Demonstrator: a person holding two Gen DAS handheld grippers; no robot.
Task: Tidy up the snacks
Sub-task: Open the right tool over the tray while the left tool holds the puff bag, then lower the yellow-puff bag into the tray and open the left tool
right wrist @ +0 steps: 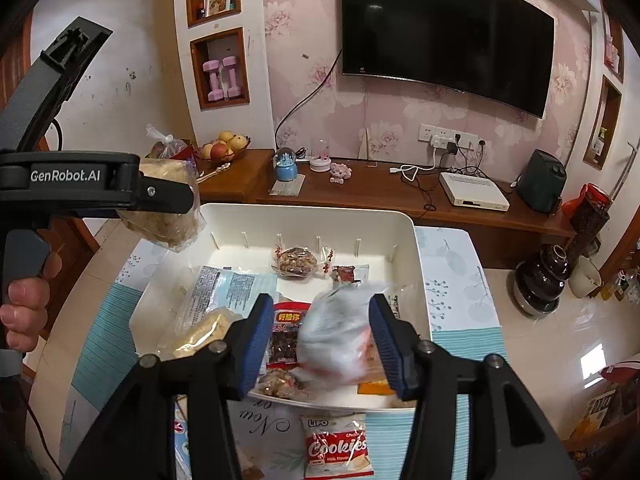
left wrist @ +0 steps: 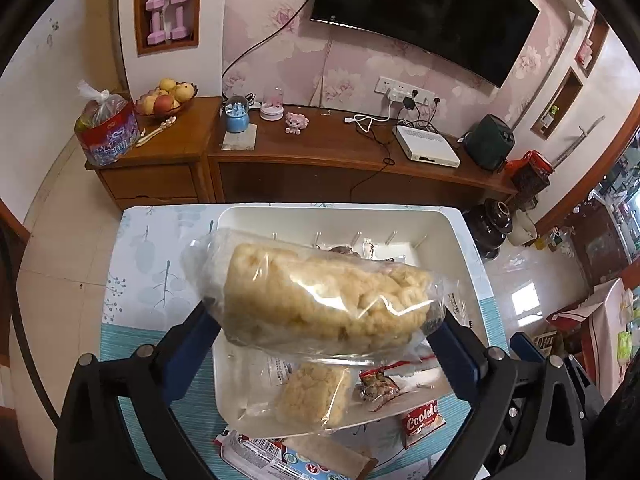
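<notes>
A person holds two black hand grippers with blue finger pads above a white rectangular plastic bin (right wrist: 404, 220) that sits on a pale leaf-patterned table (right wrist: 452, 276). The left gripper (left wrist: 326, 328) stands spread very wide with a clear plastic bag of pale yellow puffed rice cakes (left wrist: 320, 300) lying crosswise between its fingers, raised over the bin's left side; both ends of the bag meet the blue pads, so the bag is grasped. In the right wrist view a hand (right wrist: 24, 308) grips this tool's handle at the left edge. The right gripper (right wrist: 324, 340) hangs over the near half of the bin, its jaws parted, with a blurred white-and-clear packet (right wrist: 336, 332) between them; the packet sits against neither pad clearly, so it appears released. Inside the bin lie a red-labelled packet of dark snacks (right wrist: 285, 336), a clear packet of nut clusters (right wrist: 295, 262) toward the far wall, and another bag of yellow rice cake (right wrist: 200, 334) at the near left. On the table just near the bin lies a red-and-white Cookies packet (right wrist: 338, 446). Beyond the table a wooden cabinet (right wrist: 380, 188) stands under a wall-mounted black television (right wrist: 444, 28).
</notes>
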